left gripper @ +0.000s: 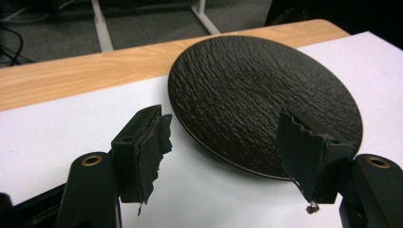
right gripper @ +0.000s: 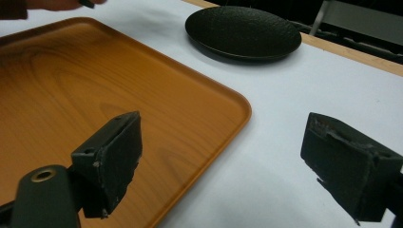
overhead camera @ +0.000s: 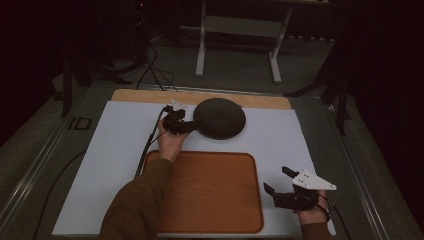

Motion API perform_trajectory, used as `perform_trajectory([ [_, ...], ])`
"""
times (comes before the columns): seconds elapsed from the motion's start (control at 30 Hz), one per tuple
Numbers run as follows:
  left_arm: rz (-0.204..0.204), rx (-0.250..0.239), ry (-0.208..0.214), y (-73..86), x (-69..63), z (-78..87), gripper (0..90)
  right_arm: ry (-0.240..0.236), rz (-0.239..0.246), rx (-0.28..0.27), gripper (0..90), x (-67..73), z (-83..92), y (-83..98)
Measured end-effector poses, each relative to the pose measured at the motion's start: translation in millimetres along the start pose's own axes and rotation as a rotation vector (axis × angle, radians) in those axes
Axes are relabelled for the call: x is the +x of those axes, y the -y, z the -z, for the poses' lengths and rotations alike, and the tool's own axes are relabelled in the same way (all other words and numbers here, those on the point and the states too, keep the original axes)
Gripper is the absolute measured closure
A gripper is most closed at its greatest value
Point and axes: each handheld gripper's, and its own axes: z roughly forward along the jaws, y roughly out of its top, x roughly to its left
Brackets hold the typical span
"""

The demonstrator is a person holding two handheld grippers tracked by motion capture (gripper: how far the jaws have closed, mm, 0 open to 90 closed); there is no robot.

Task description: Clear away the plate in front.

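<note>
A round black textured plate (overhead camera: 220,117) (left gripper: 266,90) (right gripper: 242,31) lies at the far middle of the white mat. My left gripper (overhead camera: 187,126) (left gripper: 218,118) is at the plate's left rim and open. In the left gripper view one jaw stands over the mat and the other over the plate, with the near rim between them, and the pads do not press on it. My right gripper (overhead camera: 276,178) (right gripper: 223,126) hovers open to the right of a brown wooden tray (overhead camera: 200,154) (right gripper: 71,71), with nothing between its jaws.
The white mat (overhead camera: 125,150) covers a wooden table whose far edge (overhead camera: 150,95) shows behind the plate. The tray sits at the front middle, bare inside. The left gripper's cable (overhead camera: 147,145) runs along the mat. A metal stand (overhead camera: 237,25) is on the floor beyond.
</note>
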Motion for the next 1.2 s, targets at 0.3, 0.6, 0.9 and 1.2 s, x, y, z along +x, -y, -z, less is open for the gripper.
perform_trajectory([
  [0.3,0.053,0.060,-0.017,8.5,-2.3,-29.3,32.7,-0.011,0.001,-0.002,13.5,0.8,-1.5,-0.9],
  [0.6,0.137,0.122,0.010,6.8,-1.2,-46.7,32.0,-0.015,0.001,-0.005,13.5,1.0,-1.2,-1.1],
  [0.9,0.244,0.190,0.031,13.5,5.8,-59.1,34.8,-0.015,0.000,-0.008,13.6,0.5,0.1,-0.8],
  [1.2,0.325,0.218,0.101,15.8,8.8,-63.5,49.5,-0.017,-0.002,-0.008,13.5,-0.1,0.3,-0.5],
])
